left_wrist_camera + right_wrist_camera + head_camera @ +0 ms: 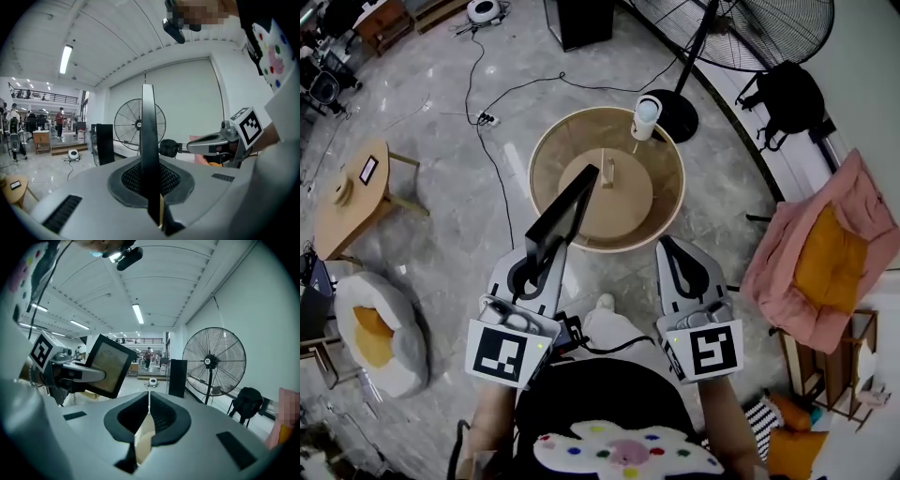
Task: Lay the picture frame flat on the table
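Wood, pale and round, is your biggest piece. The desk (548, 155) has a raised rim like a tray. Inside that rim stand only two things: a white cylinder (647, 116) at the far right rim and a small upright wooden block (607, 172) near the centre.

One floor fan (741, 28) stands beyond the desk's far right side. Two soft beds lie on the floor. The pink bed (778, 262) on the right holds one orange cushion (830, 253). The white bed (403, 352) on the left holds one yellow cushion (370, 337). One smaller wooden side table (347, 211) sits far to the left, and one black backpack (789, 94) lies by the fan.

You hold one picture frame (561, 217), black-edged, up in the air. It stands on its edge, tilted, and shows over the desk's near left rim. It is not lying on the desk. Your left claw (532, 264) pinches its lower edge, with the pads pressed on both faces. Your right claw (673, 255) is pressed together with nothing in it. It sits side by side with the left one, just short of the desk's near right rim.
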`<state>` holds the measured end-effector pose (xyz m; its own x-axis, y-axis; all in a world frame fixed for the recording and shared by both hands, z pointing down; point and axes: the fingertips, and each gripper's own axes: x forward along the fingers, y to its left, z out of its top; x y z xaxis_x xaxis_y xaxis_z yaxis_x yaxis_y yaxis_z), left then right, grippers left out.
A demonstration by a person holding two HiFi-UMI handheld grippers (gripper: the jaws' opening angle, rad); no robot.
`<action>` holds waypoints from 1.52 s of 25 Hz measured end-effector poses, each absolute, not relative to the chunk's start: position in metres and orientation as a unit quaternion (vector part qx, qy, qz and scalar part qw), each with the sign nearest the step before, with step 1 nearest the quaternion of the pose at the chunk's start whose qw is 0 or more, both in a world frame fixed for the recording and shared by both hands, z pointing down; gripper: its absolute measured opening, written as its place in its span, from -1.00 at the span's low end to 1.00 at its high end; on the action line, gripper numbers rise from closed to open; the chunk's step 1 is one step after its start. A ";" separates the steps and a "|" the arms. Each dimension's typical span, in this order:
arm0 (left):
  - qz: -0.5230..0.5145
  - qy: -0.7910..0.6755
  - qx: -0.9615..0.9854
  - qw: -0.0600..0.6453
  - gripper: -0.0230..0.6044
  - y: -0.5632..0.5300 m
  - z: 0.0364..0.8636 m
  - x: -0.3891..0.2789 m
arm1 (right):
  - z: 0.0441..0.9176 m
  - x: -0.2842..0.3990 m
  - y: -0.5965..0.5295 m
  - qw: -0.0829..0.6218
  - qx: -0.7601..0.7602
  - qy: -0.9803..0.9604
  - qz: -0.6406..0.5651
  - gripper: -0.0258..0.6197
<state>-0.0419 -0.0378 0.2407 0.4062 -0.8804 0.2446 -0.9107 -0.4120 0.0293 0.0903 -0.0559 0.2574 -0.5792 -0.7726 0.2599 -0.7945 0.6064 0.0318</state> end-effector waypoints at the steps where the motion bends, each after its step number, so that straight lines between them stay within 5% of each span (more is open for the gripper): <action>1: 0.096 -0.537 0.834 0.080 -0.85 -0.040 0.241 -0.042 | 0.259 0.090 -0.057 0.127 0.439 -0.888 0.044 -0.81; 38: 0.042 -0.378 0.922 0.074 -0.85 -0.068 0.219 -0.012 | 0.222 0.061 -0.079 0.031 0.449 -0.890 0.075 -0.80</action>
<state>-0.0120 -0.0683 0.2189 0.7104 -0.6909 0.1343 -0.7035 -0.7029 0.1052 0.0614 -0.0792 0.2224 -0.5951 -0.7943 0.1223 -0.8035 0.5858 -0.1055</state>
